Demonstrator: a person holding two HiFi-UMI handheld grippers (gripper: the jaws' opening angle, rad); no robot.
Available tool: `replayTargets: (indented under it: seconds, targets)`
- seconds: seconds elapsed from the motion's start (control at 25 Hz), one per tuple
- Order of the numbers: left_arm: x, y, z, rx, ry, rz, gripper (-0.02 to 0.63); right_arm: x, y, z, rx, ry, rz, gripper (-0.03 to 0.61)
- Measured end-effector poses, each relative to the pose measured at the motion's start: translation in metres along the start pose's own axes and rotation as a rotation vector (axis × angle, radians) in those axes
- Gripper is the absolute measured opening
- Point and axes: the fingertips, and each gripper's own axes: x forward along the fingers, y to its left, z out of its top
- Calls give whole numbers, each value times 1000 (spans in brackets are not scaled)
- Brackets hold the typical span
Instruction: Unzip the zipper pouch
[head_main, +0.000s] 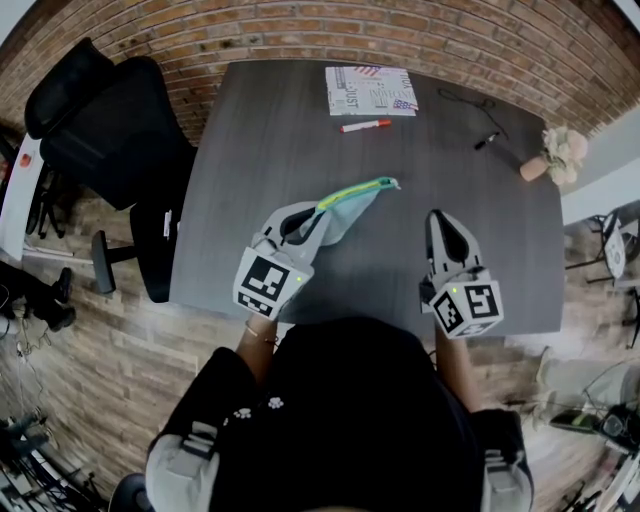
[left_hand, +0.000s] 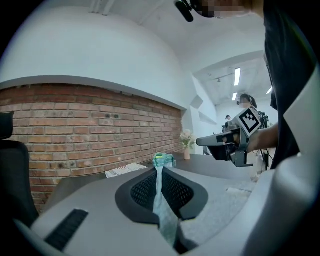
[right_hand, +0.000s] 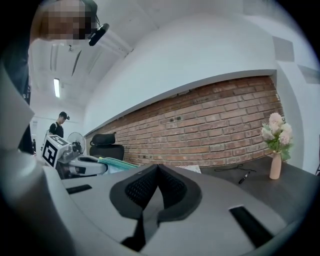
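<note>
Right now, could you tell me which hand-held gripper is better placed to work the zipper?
The right. The left hand-held gripper is shut on the pouch, holding its near end. The right hand-held gripper is shut on nothing, apart from the pouch, so it seems free for the zipper.

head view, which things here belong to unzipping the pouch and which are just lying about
In the job: zipper pouch, left tongs shut on its end, right tongs shut and empty.
Lying about: printed sheet, red marker, black pen, cable, vase of flowers, office chair.
</note>
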Motion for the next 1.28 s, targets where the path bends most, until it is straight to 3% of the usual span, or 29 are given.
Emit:
replayTargets:
  seconds: [0.84,1.08,1.28]
  targets:
    - [0,1,-5,1,4,-6,6,2,10,-4,-37,27,23,-3]
    - [0,-1,-9,-31,24,-11,6,3,11,-5,-47,34,24,-3]
    - [0,1,-5,7,5,-7,6,3,11,-5,-49,34,25,-3]
